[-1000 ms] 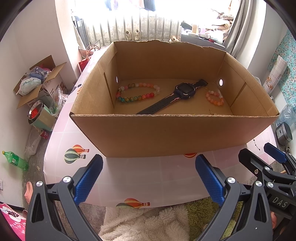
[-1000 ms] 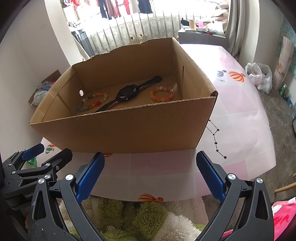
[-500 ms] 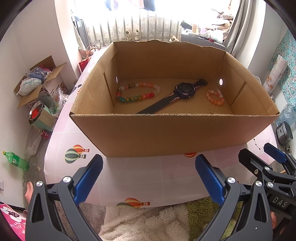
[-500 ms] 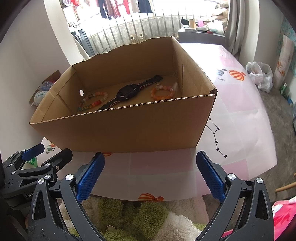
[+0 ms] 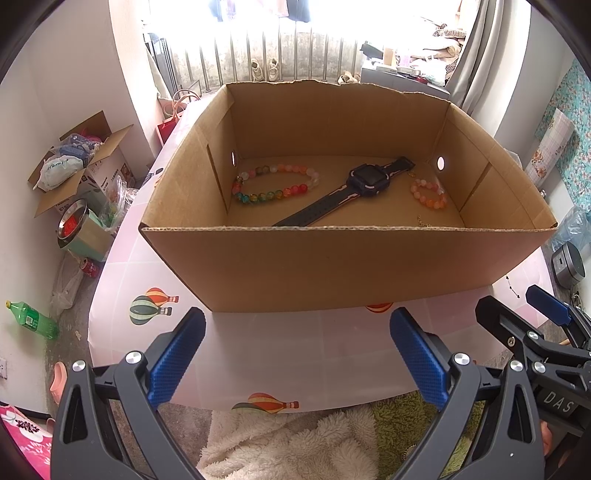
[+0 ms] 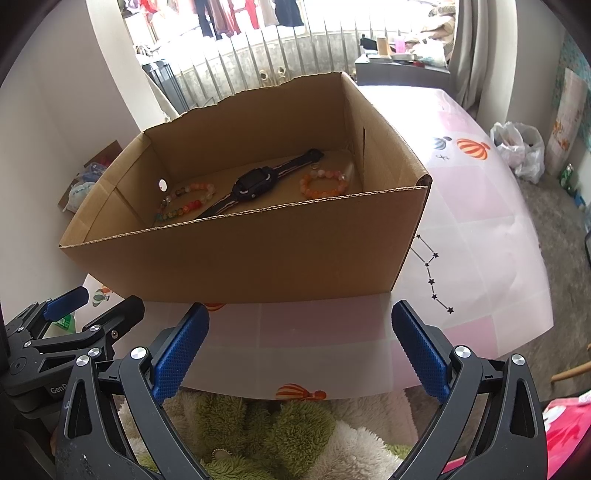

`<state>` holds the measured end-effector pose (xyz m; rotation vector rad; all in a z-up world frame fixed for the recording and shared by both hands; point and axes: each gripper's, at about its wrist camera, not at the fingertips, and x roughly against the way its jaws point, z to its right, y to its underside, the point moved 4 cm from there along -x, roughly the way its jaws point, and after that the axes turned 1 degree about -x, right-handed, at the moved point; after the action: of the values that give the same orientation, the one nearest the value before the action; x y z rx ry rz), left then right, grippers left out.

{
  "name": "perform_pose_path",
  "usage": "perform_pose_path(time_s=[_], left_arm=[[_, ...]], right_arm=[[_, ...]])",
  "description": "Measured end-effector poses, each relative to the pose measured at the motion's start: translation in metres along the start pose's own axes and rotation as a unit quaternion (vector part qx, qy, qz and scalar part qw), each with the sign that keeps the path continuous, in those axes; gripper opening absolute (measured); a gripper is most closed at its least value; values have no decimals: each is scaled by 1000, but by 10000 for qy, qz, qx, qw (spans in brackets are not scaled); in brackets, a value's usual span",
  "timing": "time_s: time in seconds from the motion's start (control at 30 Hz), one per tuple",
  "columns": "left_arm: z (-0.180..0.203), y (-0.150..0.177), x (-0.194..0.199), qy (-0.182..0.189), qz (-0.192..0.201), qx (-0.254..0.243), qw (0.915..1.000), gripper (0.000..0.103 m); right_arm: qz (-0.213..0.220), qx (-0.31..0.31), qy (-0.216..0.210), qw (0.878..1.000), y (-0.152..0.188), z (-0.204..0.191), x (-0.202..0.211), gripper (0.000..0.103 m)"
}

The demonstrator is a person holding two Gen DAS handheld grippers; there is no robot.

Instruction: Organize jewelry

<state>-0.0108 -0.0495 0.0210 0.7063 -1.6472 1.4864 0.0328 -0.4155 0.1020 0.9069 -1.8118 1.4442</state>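
Cardboard box on the counter holds a smartwatch between two beaded bracelets. My left gripper and right gripper hover before it, jaws spread, empty.

Bright daylight blows out the window; sharp focus, fisheye-curved edges.

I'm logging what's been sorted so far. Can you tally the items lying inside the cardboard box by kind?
Bead bracelets: 2, the multicolour one and the smaller orange-pink one.
Watches: 1, the black watch.
Thin chains: 1, a small chain partly hidden by the near wall of the box.
Total: 4
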Motion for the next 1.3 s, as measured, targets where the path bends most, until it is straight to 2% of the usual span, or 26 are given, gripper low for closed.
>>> perform_pose_path(time_s=[1.3], left_arm=[[-2, 1, -3, 74, -53, 75, 9999, 97]], right_arm=[[-16, 4, -51, 10000, -2, 2, 2, 95]])
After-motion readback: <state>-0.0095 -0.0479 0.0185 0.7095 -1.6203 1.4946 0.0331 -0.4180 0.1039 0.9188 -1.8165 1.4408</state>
